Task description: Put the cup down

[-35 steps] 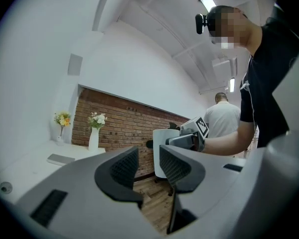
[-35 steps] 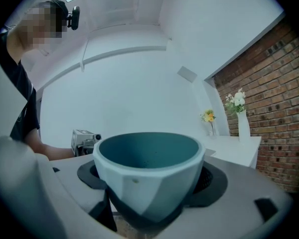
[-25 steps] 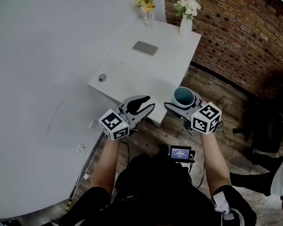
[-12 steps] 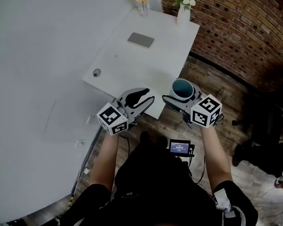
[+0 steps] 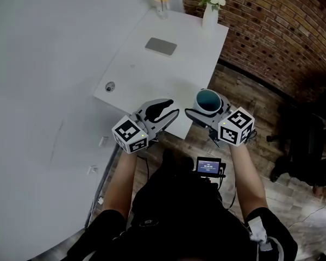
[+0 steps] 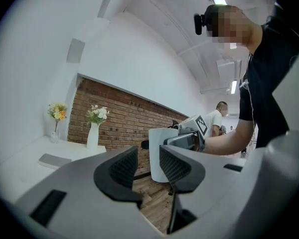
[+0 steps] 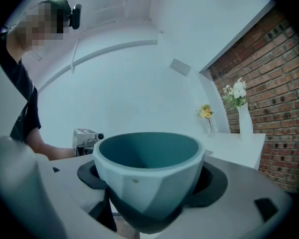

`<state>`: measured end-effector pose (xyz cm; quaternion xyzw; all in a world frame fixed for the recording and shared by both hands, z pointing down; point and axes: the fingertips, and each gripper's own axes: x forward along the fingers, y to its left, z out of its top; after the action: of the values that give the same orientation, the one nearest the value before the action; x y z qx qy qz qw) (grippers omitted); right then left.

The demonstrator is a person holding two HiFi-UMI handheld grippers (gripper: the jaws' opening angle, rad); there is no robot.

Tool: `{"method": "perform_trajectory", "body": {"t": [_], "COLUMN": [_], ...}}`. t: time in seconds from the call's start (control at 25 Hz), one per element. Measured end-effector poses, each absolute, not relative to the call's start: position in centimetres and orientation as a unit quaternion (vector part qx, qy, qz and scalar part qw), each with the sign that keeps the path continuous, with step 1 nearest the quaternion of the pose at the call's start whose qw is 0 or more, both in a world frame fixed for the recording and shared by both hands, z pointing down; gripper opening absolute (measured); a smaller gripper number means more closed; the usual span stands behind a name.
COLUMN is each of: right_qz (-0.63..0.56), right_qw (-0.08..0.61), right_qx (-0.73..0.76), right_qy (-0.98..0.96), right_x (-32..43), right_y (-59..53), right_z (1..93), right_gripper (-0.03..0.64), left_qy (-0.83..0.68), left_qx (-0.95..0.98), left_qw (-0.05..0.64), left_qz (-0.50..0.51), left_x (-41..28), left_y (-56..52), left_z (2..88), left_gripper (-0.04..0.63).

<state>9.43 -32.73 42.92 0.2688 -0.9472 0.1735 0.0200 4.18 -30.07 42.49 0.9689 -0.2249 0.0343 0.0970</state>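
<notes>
2 grippers I see at the near edge of the white table (image 5: pixel 146 75). Left gripper (image 5: pixel 167 111): jaws a narrow gap apart, nothing between. Right gripper (image 5: pixel 205 112) clamps the cup (image 5: pixel 208 99), upright, teal inside, just off the table's near corner. Farther on the table: grey slab (image 5: pixel 161 46), then 2 flower vases (image 5: pixel 210 16) at its far edge.

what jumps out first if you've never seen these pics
The white cup with a teal inside, clamped in the right gripper, near the corner of the white table. Next, the empty left gripper beside it, and two vases of flowers at the table's far end.
</notes>
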Motion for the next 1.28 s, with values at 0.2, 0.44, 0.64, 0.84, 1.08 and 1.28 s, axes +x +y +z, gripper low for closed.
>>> {"method": "perform_trajectory", "body": {"t": [0.2, 0.44, 0.64, 0.84, 1.08, 1.28], "right_qz": [0.169, 0.176, 0.175, 0.173, 0.165, 0.158], "right_qw": [0.022, 0.034, 0.053, 0.053, 0.044, 0.041], "right_qx": [0.272, 0.268, 0.26, 0.268, 0.286, 0.297], "right_qy": [-0.947, -0.947, -0.948, -0.946, -0.943, -0.941], "right_x": [8.0, 6.6, 5.1, 3.8, 2.2, 0.5], "right_y": [-33.6, -34.9, -37.0, -41.3, -47.7, -53.2], "right_z": [42.6, 43.7, 45.2, 46.0, 46.7, 48.1], "right_gripper": [0.414, 0.414, 0.414, 0.414, 0.414, 0.414], "left_qy": [-0.221, -0.225, -0.24, -0.248, -0.256, -0.261], "left_qx": [0.97, 0.969, 0.965, 0.964, 0.963, 0.962], "left_qw": [0.093, 0.098, 0.1, 0.095, 0.086, 0.074], "left_qz": [0.026, 0.024, 0.022, 0.023, 0.024, 0.026], "left_x": [3.0, 1.5, -0.5, -1.8, -3.3, -4.7], "left_y": [-31.5, -32.9, -34.5, -36.8, -39.7, -42.3], "left_z": [42.0, 42.5, 43.0, 43.1, 43.2, 43.5], "left_gripper": [0.133, 0.133, 0.133, 0.133, 0.133, 0.133]}}
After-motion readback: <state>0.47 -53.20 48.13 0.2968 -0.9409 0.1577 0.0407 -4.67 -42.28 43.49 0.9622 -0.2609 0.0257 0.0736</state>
